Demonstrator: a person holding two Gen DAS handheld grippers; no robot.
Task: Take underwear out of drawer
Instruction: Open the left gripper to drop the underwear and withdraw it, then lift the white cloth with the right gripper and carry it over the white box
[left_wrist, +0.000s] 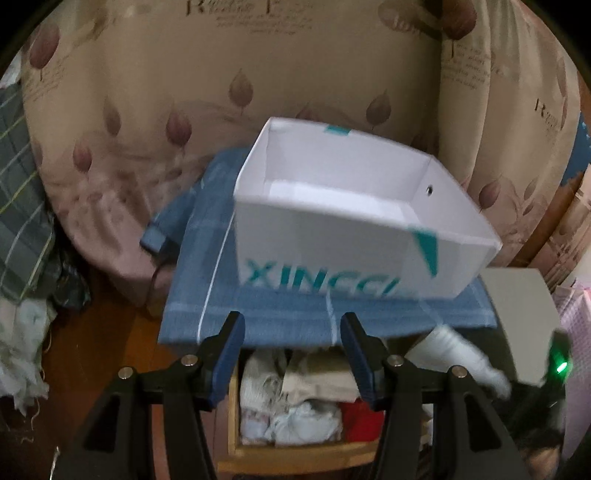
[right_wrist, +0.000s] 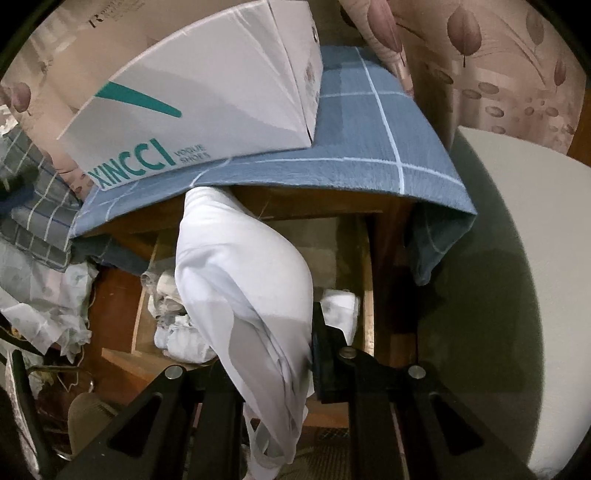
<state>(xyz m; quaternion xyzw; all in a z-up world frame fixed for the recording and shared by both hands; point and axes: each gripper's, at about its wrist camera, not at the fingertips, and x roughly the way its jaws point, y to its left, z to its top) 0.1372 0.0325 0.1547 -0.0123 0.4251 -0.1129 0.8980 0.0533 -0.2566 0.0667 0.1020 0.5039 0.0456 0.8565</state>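
Observation:
The open wooden drawer (left_wrist: 232, 406) sits below a cabinet top and holds several folded pale garments and a red one (left_wrist: 360, 421). My left gripper (left_wrist: 291, 321) hovers above the drawer's back edge, open, with nothing between its blue pads. In the right wrist view my right gripper (right_wrist: 280, 332) is shut on a white piece of underwear (right_wrist: 243, 277), lifted above the drawer (right_wrist: 367, 295). The cloth drapes over the jaws and hides the left finger. That white garment (left_wrist: 461, 350) shows blurred at the lower right of the left wrist view.
A white XINCCI shoe box (left_wrist: 332, 236) stands open on a blue checked cloth (left_wrist: 280, 314) over the cabinet top. Patterned bedding (left_wrist: 184, 92) rises behind. Crumpled clothes (right_wrist: 40, 258) lie at the left, and a pale rounded surface (right_wrist: 517, 258) is at the right.

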